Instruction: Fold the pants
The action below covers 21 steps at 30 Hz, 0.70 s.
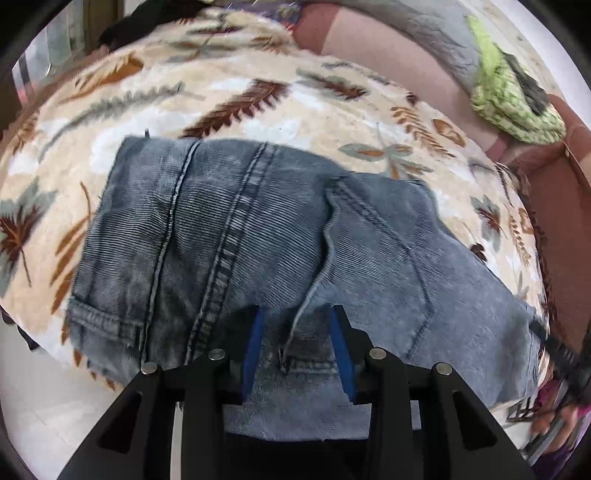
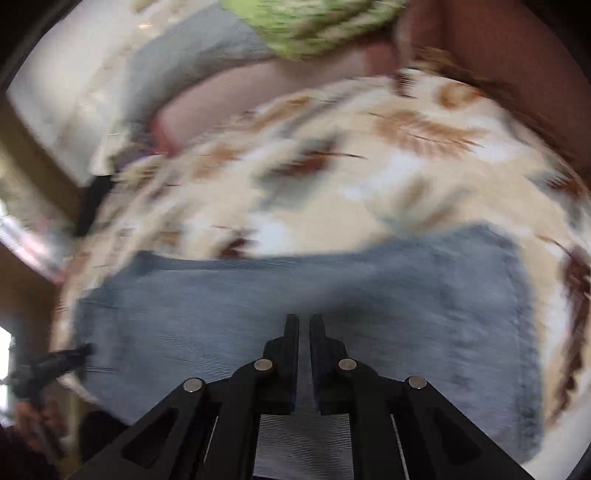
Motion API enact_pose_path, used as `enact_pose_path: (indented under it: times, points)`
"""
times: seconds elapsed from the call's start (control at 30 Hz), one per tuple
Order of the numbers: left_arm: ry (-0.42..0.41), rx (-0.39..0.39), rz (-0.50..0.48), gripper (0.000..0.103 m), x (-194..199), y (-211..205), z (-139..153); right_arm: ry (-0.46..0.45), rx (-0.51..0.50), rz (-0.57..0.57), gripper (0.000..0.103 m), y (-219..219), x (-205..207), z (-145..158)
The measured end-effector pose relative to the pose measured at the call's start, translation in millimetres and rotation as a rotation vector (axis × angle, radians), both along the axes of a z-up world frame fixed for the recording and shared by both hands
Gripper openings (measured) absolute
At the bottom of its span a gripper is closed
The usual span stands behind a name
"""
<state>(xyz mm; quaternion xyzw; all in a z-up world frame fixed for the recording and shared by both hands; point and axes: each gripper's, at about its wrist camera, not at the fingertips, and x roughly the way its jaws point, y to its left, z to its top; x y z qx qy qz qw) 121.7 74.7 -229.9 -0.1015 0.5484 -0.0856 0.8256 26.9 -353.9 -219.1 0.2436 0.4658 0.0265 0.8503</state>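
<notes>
Jeans (image 1: 258,229): laid folded on the leaf-print blanket (image 1: 221,85).
Left gripper (image 1: 297,314): spread over the seam.
Right gripper (image 2: 303,319): nearly pressed together; denim seemingly pinched.

Your right tongs (image 2: 303,323) sit low in the middle of this blurred view, their two black fingers (image 2: 291,332) almost together with only a thin slit between them, and whether any cloth is pinched there cannot be told. They hang over the blue-grey pants (image 2: 424,295), which lie flat as a broad patch across the lower half of the picture on a cream blanket (image 2: 369,177) printed with brown and grey leaves. Beyond the blanket you can make out a green crumpled cloth (image 2: 306,26) at the top edge, a pink cushion (image 2: 229,99) below it, and a dark gripper-like shape (image 2: 51,365) at the far left edge.
</notes>
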Motion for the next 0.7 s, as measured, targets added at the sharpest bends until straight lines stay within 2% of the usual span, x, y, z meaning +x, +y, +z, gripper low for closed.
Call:
enact_pose_path:
  times: [0.1,0.17,0.3,0.37,0.5,0.6,0.7]
  points:
    - [-0.054,0.038,-0.045,0.039,-15,-5,13,-0.049,0.020,0.130,0.008,37,27,15]
    - [-0.081,0.093,-0.050,0.044,-21,-3,18,-0.056,0.034,0.205,0.008,66,47,19]
    - [-0.124,0.198,-0.002,0.049,-23,19,23,-0.049,0.063,0.329,0.008,127,78,16]
    - [-0.104,0.199,0.023,0.049,-19,29,18,-0.038,0.056,0.361,0.008,151,91,10]
    - [-0.067,0.205,0.048,0.049,-14,43,3,0.013,0.074,0.380,0.008,181,115,-13]
    - [-0.056,0.213,0.042,0.052,-11,43,-7,0.063,-0.009,0.336,0.006,195,134,-36]
    - [-0.065,0.227,0.040,0.056,-9,41,-10,0.026,0.006,0.285,0.001,190,144,-44]
